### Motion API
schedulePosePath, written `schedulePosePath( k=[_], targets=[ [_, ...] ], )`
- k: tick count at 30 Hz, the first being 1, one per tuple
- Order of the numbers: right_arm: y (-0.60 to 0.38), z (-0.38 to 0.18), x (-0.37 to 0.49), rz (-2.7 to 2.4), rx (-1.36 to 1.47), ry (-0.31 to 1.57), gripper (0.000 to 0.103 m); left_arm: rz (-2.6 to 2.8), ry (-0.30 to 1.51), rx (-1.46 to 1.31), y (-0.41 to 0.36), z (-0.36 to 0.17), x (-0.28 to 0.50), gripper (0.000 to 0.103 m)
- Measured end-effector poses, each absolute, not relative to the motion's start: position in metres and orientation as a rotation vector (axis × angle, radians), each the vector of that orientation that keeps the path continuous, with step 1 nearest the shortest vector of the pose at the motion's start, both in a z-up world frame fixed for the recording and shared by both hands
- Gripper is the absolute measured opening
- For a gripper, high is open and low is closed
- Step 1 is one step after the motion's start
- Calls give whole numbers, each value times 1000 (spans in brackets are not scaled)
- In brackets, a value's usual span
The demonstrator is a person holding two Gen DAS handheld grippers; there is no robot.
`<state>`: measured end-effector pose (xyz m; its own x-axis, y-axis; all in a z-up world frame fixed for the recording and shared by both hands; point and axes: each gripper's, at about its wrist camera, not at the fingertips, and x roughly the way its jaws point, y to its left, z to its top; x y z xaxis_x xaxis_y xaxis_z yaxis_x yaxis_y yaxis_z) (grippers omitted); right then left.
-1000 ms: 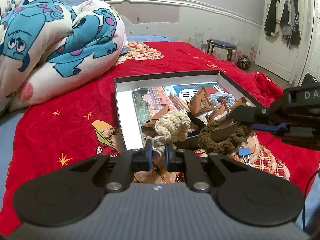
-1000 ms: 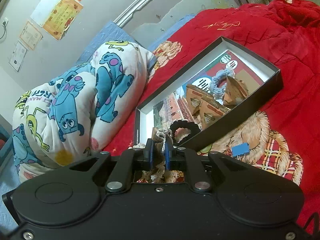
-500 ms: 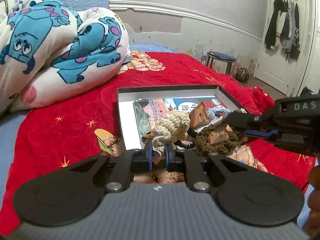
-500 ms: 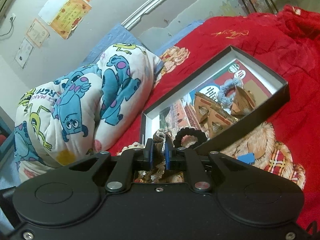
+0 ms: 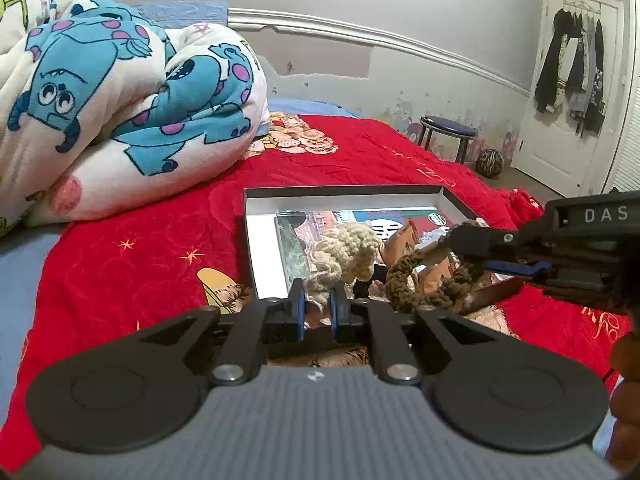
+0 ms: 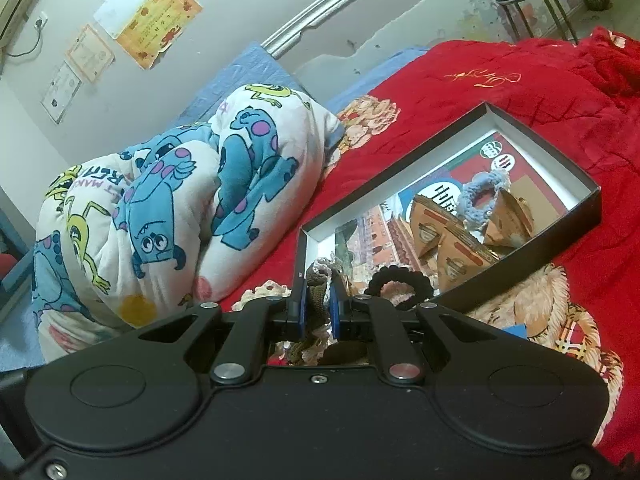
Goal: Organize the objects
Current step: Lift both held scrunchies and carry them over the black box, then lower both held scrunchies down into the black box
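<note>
Left gripper (image 5: 317, 307), low centre of the left wrist view, is clamped on a cream crocheted scrunchie (image 5: 345, 255), its blue pads pinching the yarn while the fluffy bulk rises just above the fingertips. Coming in from the right edge of that same frame, the right gripper (image 5: 456, 246) has a brown crocheted scrunchie (image 5: 428, 285) caught between its fingers, the dark loop drooping below it, right beside the cream one. Over to the right wrist view: low centre, the brown yarn is squeezed between the blue pads (image 6: 334, 307), jaws nearly closed on it. Both scrunchies hang at the near edge of the black box (image 5: 344, 193), white inside, which lies open on the red blanket (image 5: 120, 272) in mid-frame. Inside the box, on a colourful printed sheet (image 6: 404, 224), lie a light blue scrunchie (image 6: 482, 194), a black scrunchie (image 6: 400, 280) at the near end, and several tan cardboard pieces (image 6: 448, 240) leaning together. Upper left in both views, a rolled cartoon-monster quilt (image 5: 120, 92). At the far wall, upper right of the left view, a dark stool (image 5: 448, 134) and coats on the door (image 5: 572, 64).
</note>
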<state>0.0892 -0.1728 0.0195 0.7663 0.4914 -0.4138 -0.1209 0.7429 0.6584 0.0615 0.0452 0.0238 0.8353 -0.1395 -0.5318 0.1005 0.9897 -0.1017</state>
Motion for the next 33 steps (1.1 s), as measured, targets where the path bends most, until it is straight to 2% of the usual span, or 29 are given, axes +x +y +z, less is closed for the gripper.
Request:
schedulePosePath(
  k=[33],
  targets=[
    [-150,45,119,448,600,611,12,-51,440,-141,72,64,68,15]
  ],
)
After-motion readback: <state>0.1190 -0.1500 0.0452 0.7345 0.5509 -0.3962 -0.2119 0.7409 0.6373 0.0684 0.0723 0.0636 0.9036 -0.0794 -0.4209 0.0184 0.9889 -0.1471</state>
